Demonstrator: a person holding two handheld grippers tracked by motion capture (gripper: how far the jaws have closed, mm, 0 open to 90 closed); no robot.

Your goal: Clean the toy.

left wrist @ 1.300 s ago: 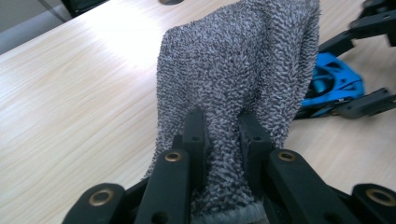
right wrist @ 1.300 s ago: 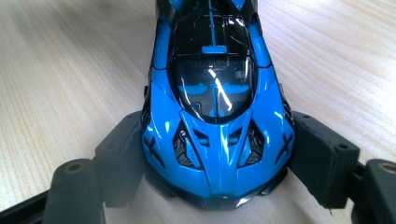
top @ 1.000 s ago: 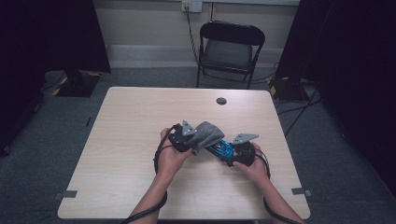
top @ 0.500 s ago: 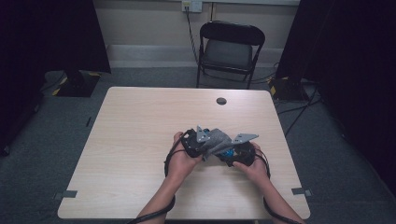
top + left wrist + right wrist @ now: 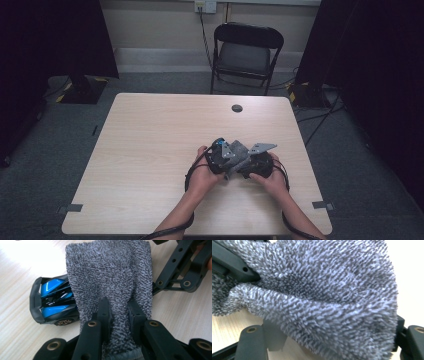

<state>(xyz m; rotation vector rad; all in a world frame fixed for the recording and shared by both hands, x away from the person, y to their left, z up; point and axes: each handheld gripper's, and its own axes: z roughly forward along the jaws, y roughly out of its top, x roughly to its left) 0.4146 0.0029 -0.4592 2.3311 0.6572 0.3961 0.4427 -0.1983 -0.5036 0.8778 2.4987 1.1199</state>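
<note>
**A:** Pale wood surface [image 5: 150,150], black folding chair [image 5: 246,52] behind its far edge. From the high view both hands sit near the front right corner, grey cloth [image 5: 240,152] bunched between the left gripper [image 5: 226,161] and right gripper [image 5: 250,167].

**B:** The left gripper view adds more: its fingers [image 5: 103,312] are clenched on the cloth [image 5: 112,277], which drapes over a blue toy car [image 5: 51,302] lying on the surface.

**A:** And the right gripper view is mostly cloth [image 5: 324,295]; its fingers [image 5: 272,337] look spread wide, but I can't tell what they grip.
</note>
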